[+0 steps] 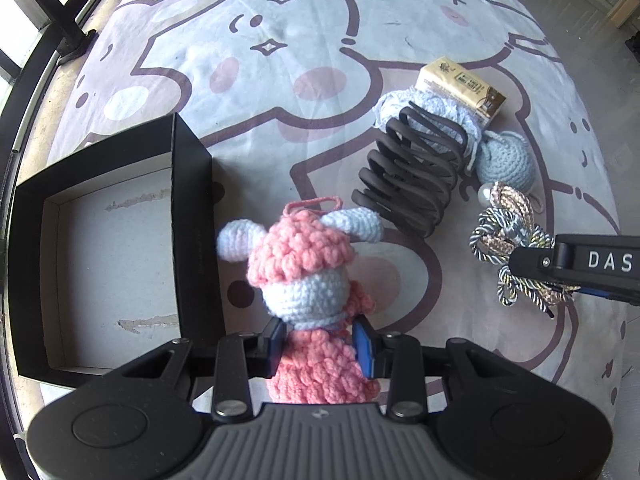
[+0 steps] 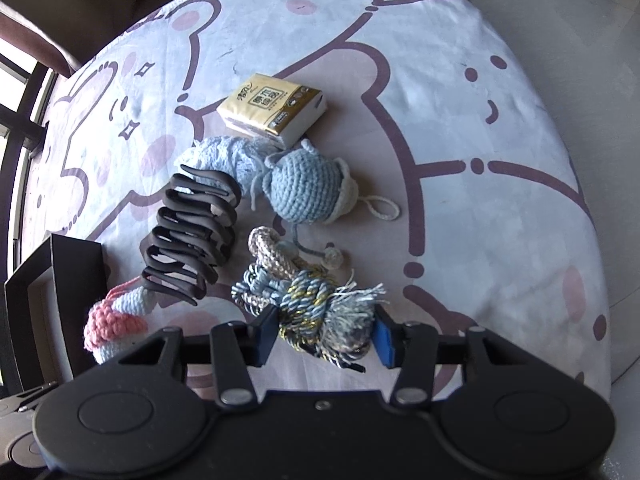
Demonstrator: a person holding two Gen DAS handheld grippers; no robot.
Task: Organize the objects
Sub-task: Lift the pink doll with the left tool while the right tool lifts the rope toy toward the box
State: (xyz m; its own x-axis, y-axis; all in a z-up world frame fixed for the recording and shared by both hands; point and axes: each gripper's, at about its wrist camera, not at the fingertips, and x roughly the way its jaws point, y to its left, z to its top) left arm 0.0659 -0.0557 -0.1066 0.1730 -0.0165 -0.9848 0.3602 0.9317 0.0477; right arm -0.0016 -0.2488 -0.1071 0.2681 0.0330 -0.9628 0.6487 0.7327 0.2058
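Observation:
My left gripper (image 1: pixel 320 344) is shut on the body of a pink and white crochet doll (image 1: pixel 304 268), which hangs a little above the cloth just right of an open black box (image 1: pixel 192 200). The box's grey floor is bare. My right gripper (image 2: pixel 326 334) is shut on a bundle of blue, silver and gold tasselled cord (image 2: pixel 320 308), its pads pressing both sides. In the left wrist view that cord bundle (image 1: pixel 504 232) lies at the right, under a black finger (image 1: pixel 528 260) of the right gripper. The doll (image 2: pixel 116 328) also shows at the lower left of the right wrist view.
A black hair claw (image 2: pixel 188 232), a blue crochet ball toy (image 2: pixel 308 188), a pale blue knit piece (image 2: pixel 224 156) and a tissue pack (image 2: pixel 272 108) lie together on the cartoon-print cloth (image 2: pixel 480 80). The round table's edge curves away at the right. Dark railings (image 1: pixel 60 20) stand at the left.

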